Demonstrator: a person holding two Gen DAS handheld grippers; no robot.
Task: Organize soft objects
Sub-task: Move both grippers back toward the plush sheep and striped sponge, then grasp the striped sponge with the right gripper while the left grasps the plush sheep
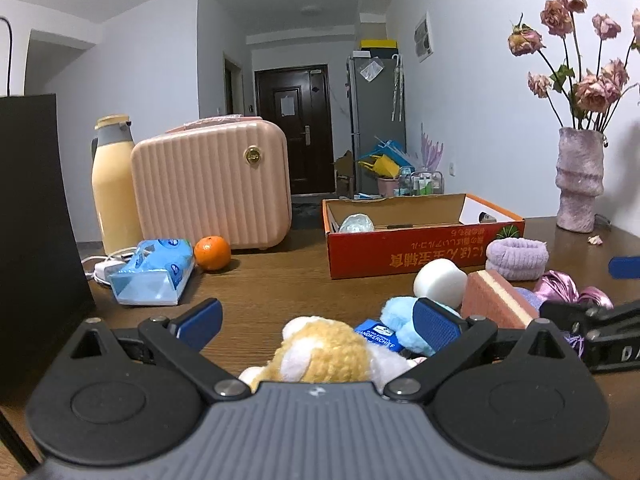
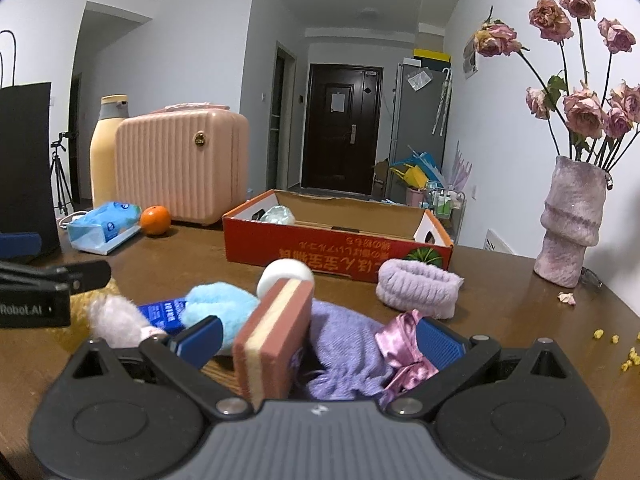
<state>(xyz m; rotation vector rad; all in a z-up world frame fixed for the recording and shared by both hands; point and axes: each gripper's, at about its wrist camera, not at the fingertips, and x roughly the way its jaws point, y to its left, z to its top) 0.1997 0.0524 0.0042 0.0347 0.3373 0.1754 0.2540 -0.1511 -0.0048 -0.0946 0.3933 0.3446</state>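
Left claw [image 1: 318, 322] wide over plush toy [image 1: 320, 354]

Yellow plush [image 1: 320, 354] lower half hidden behind left claw body; black bag [image 1: 32, 216] cut off at frame edge.

White walls [image 1: 140, 80], dark door [image 1: 296, 128] at far end of hallway, grey fridge [image 1: 376, 120] beside it. Brown wooden surface [image 1: 272, 280] in front. Soft ceiling light [image 2: 370, 12].

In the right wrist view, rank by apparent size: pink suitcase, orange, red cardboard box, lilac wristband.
1. red cardboard box
2. pink suitcase, close to the box, but farther away, so unsure
3. lilac wristband
4. orange
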